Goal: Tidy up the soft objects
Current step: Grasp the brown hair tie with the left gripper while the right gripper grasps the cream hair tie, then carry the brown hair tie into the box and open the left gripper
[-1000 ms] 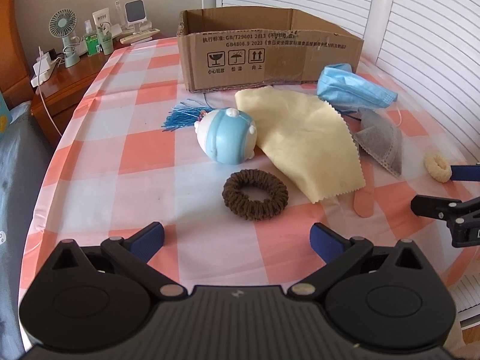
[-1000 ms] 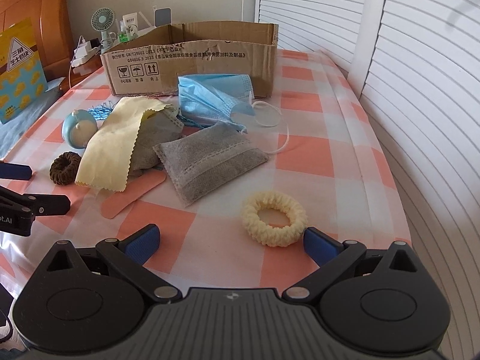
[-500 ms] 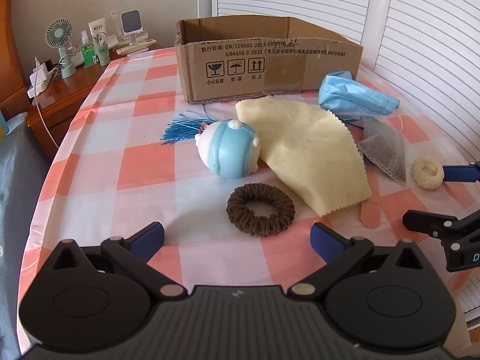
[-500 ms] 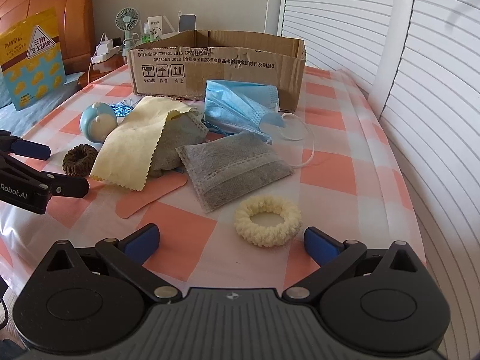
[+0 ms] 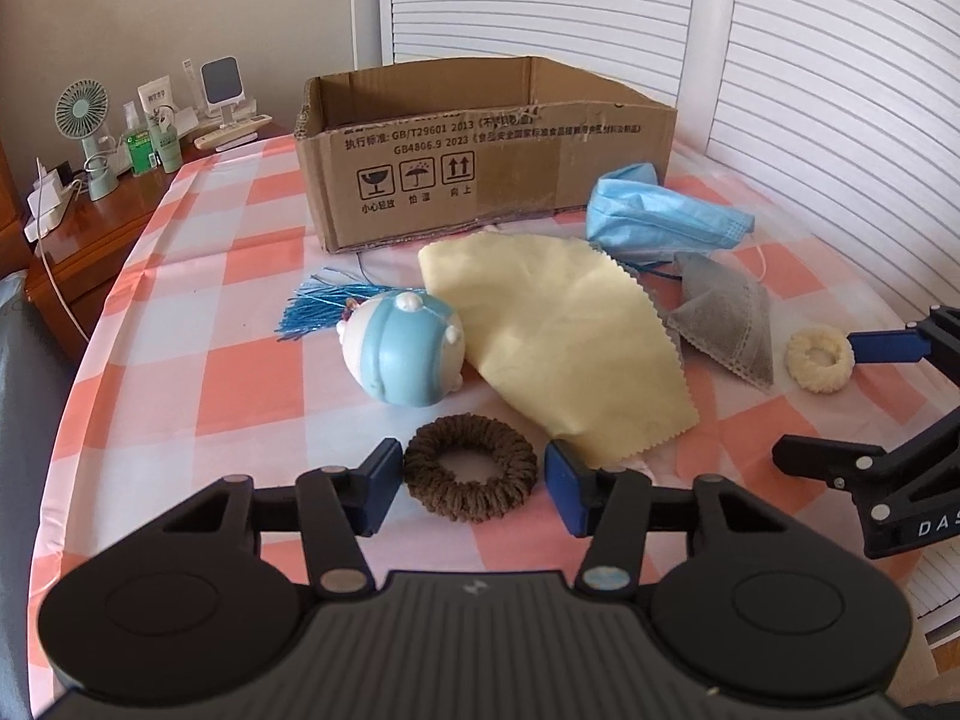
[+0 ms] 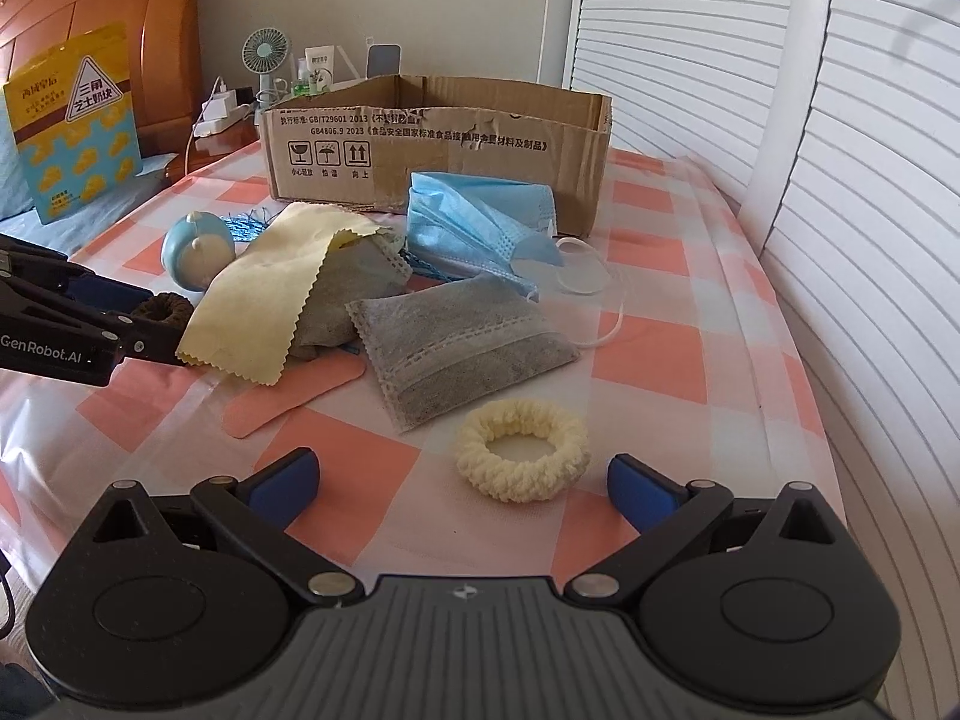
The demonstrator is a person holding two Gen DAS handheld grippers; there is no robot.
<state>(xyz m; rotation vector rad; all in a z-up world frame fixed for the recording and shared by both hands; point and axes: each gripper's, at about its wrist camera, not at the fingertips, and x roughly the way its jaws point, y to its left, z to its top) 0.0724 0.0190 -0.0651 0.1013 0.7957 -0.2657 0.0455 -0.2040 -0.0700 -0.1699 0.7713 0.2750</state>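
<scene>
A brown scrunchie (image 5: 469, 467) lies on the checked tablecloth between the blue pads of my left gripper (image 5: 471, 489); the pads flank it with small gaps. A cream scrunchie (image 6: 521, 448) lies just ahead of my open, empty right gripper (image 6: 462, 480), nearer its right pad. Behind are a yellow cloth (image 5: 570, 348), a blue round toy (image 5: 403, 354) with a blue tassel (image 5: 312, 303), grey pouches (image 6: 462, 342), a blue face mask (image 6: 474, 228) and a pink strip (image 6: 288, 396). An open cardboard box (image 5: 480, 150) stands at the back.
A wooden nightstand (image 5: 78, 228) with a small fan, bottles and chargers stands at the back left. White louvred doors (image 6: 870, 180) run along the right. The table's right edge (image 6: 804, 372) is close to the cream scrunchie.
My left gripper has moved forward and narrowed until its pads flank the brown scrunchie. My right gripper has drawn closer to the cream scrunchie and stays wide open.
</scene>
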